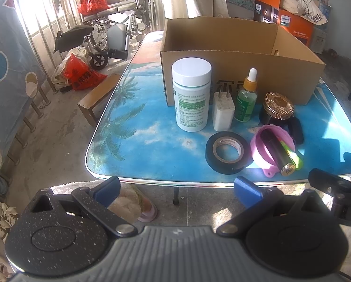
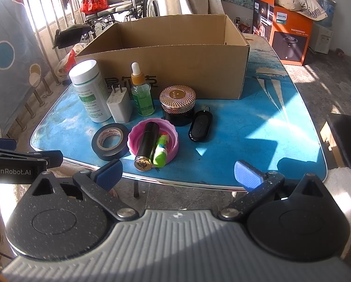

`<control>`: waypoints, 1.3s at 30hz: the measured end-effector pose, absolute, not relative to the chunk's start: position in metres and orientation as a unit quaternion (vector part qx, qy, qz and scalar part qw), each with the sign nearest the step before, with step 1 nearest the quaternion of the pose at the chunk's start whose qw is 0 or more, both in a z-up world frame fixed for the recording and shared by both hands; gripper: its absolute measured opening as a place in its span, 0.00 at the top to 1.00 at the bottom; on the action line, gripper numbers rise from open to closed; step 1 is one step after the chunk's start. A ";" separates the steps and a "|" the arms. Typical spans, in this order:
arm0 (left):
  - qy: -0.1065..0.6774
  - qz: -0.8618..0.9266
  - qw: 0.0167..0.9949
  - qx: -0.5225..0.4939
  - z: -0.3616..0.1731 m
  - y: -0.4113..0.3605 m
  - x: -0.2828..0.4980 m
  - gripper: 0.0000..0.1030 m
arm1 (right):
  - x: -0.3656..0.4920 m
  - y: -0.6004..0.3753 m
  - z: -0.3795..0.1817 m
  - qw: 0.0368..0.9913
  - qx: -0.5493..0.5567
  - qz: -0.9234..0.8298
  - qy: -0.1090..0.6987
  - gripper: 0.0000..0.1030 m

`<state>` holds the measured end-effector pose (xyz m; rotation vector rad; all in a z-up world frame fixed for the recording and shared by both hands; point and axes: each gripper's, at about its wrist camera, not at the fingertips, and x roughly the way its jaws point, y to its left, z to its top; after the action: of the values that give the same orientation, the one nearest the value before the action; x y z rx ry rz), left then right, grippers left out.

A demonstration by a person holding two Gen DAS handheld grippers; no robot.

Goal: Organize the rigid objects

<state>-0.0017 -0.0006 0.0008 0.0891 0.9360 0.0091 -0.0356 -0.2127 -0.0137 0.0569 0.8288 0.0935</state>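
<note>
Both jaws agape before the cardboard box (image 2: 166, 63)

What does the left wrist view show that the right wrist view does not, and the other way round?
Only the left view: the wooden bench on the floor.
Only the right view: the key fob in full; the table's right side.
Both: the box, white bottle, tape, pink dish and both open grippers.
</note>
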 end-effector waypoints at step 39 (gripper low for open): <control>0.388 -0.258 0.880 0.088 0.000 -0.091 0.084 0.18 | 0.071 -0.293 -0.039 0.898 0.125 0.086 0.414 0.41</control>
<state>0.0836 -0.0913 -0.0004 0.1842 0.8082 -0.5380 0.0710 -0.2928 -0.0386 0.2587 0.8566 0.1772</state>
